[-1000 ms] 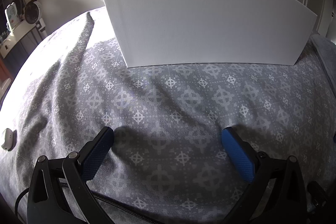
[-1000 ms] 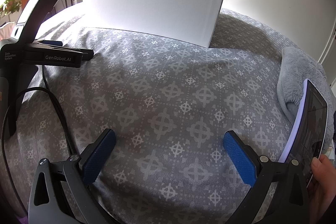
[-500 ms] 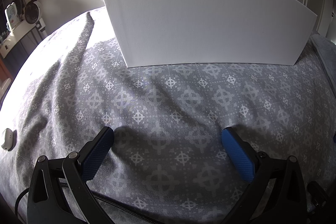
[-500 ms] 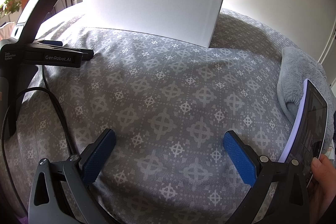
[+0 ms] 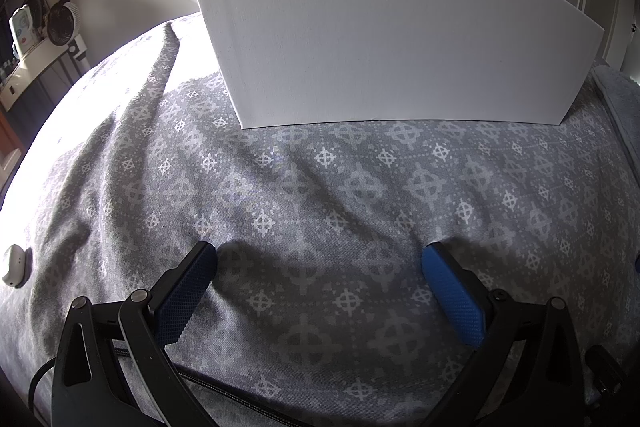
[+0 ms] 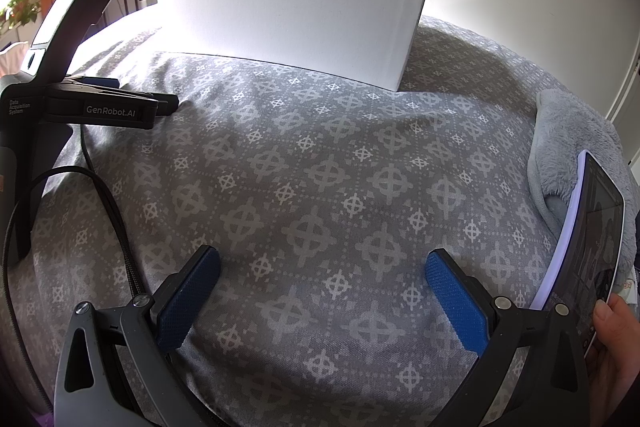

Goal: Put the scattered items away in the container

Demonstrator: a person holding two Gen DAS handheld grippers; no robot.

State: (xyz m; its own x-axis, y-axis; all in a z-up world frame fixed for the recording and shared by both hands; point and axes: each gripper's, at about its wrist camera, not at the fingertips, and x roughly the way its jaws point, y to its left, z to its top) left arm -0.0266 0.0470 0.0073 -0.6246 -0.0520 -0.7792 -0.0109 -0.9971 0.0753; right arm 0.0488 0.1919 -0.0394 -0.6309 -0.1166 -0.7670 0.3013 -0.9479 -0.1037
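So far nothing is tidied: your left gripper and right gripper rest spread and empty on the bed. Your white container stands at the bed's far edge; a small white item lies near its left edge.

1. Under my jaws spreads the bed, its grey cover patterned with pale crosses.
2. A white box stands on it, upper centre.
3. A grey blanket lies at right.
4. A small white gadget rests at far left.
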